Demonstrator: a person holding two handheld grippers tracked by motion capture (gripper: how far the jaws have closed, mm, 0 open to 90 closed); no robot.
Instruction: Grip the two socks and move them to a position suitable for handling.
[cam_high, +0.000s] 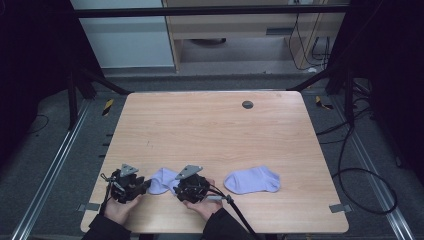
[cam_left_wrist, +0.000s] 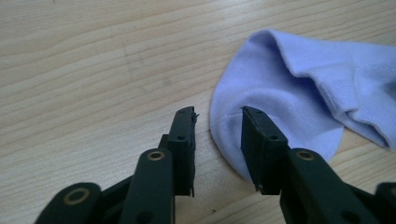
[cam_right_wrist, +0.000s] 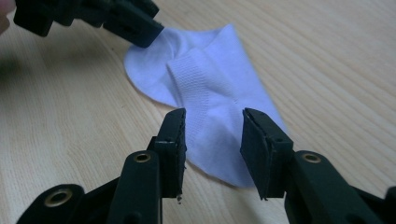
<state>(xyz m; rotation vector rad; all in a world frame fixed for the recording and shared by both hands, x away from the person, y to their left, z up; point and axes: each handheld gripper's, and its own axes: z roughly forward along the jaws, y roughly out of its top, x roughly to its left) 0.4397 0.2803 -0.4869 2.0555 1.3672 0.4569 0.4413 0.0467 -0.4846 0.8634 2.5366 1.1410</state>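
Small lilac knitted ankle sock (cam_high: 163, 180) flat on the pale wooden table (cam_high: 210, 135), lengthwise between left gripper (cam_left_wrist: 218, 122) and right gripper (cam_right_wrist: 214, 120), jaws apart straddling opposite ends, nothing clamped.

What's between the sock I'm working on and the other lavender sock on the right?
In the high view, the right gripper with its hand sits over the near sock; from there to the flat lavender sock lies bare table.

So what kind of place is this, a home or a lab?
Most likely a lab or recording rig, not a home. A bare wooden table sits inside a black metal frame, loose cables trail over grey carpet, and hand-held grippers work on lilac socks.
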